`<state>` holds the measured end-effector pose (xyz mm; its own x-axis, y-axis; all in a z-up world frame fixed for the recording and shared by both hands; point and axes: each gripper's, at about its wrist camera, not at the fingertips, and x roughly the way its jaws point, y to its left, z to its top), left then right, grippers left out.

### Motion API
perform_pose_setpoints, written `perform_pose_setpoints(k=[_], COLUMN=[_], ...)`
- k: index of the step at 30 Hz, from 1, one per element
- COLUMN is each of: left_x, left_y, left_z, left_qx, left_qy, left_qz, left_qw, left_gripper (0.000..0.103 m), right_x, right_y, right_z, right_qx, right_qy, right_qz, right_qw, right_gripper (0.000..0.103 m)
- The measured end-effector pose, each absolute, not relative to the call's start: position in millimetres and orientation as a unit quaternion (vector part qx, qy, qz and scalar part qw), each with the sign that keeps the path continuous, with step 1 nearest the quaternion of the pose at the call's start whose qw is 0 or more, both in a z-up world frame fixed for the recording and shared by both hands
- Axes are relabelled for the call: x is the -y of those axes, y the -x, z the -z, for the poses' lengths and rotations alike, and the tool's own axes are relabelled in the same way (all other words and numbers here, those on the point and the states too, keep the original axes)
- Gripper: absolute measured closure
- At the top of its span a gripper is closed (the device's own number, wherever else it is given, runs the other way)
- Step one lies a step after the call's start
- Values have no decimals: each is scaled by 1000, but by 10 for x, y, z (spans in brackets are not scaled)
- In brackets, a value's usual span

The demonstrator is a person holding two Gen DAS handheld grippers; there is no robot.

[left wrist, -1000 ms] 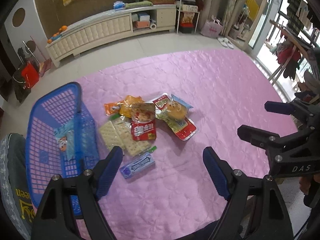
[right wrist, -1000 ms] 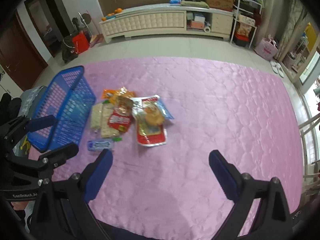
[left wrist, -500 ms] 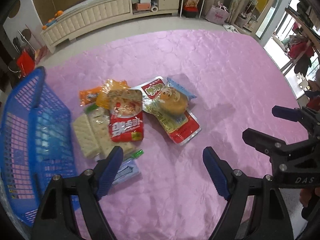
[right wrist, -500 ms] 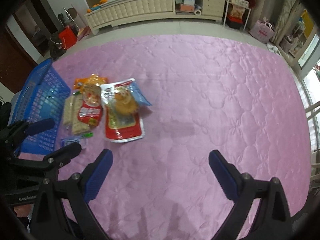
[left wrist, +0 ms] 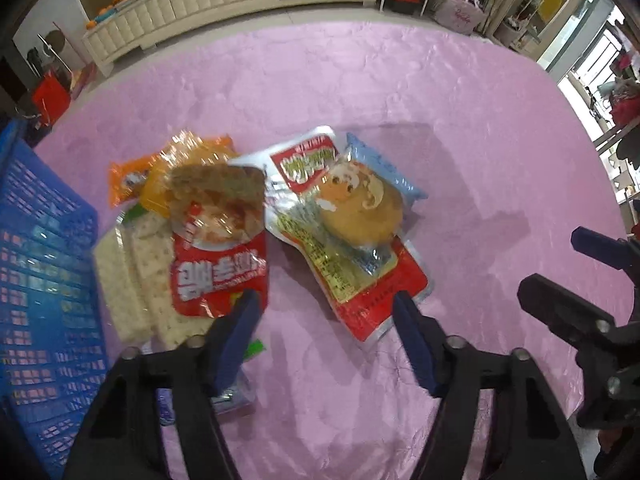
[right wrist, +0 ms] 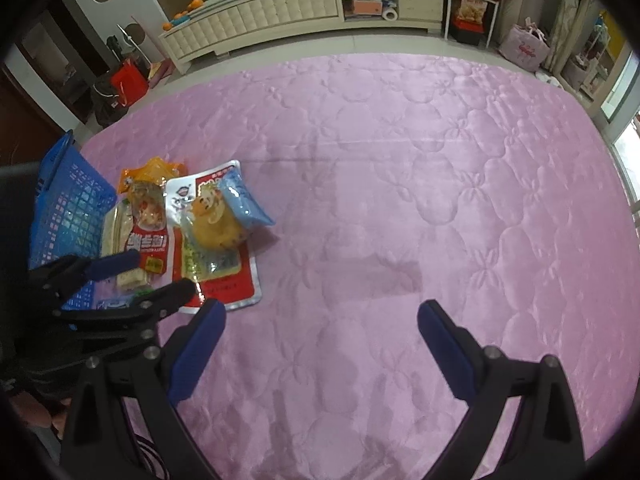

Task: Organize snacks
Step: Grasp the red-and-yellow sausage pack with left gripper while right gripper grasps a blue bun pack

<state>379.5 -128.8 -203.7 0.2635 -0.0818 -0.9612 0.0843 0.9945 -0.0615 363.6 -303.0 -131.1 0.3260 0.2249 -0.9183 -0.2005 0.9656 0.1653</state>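
Note:
A heap of snack packs lies on the pink quilt [left wrist: 400, 80]: a red packet [left wrist: 218, 264], a red-and-silver pouch [left wrist: 360, 288] with a bun pack [left wrist: 360, 208] on top, cracker packs [left wrist: 132, 276] and an orange packet [left wrist: 132, 176]. A blue basket [left wrist: 44, 280] stands left of the heap. My left gripper [left wrist: 326, 304] is open, low over the heap's near edge, between the red packet and the pouch. My right gripper [right wrist: 320, 320] is open and empty over bare quilt, right of the heap [right wrist: 208, 224]. The left gripper also shows in the right wrist view [right wrist: 156, 272].
A purple-blue pack [left wrist: 232, 396] lies under the left gripper's left finger. The quilt [right wrist: 440, 160] stretches far to the right. A white cabinet [right wrist: 280, 8], a red bag [right wrist: 128, 84] and a shelf rack [right wrist: 472, 8] stand on the floor beyond.
Both grippers have moved forward and down toward the snack heap. The left gripper is now much closer to the red packet and pouch. Both stay open.

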Motion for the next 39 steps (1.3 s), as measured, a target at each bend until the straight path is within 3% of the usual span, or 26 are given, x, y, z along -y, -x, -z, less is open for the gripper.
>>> perform_pose_setpoints(k=[1, 3, 9, 17, 30, 39], left_x=[1286, 1291, 1229, 1135, 814, 714], left_y=[-3798, -3808, -3881, -3683, -2904, -2848], left_z=[2067, 2131, 2252, 2065, 1529, 1519], left_qx=[-608, -611, -613, -616, -569, -557], left_qy=[10, 28, 50, 30, 12, -22], left_qz=[60, 72, 73, 97, 94, 70], left_qw=[792, 788, 785, 781, 817, 828], left_gripper=[48, 71, 92, 100, 102, 103], right_x=[3030, 3025, 3029, 3009, 2782, 2470], right_y=[-3635, -3628, -3574, -3457, -3030, -3191], right_z=[1312, 1312, 1367, 1394, 1154, 1272], right_qx=[-566, -565, -571, -587, -589, -591], right_qy=[-9, -11, -11, -19, -1, 53], right_qz=[-130, -137, -144, -136, -134, -136], right_qw=[814, 814, 808, 798, 797, 793], right_gripper=[4, 5, 4, 4, 5, 4])
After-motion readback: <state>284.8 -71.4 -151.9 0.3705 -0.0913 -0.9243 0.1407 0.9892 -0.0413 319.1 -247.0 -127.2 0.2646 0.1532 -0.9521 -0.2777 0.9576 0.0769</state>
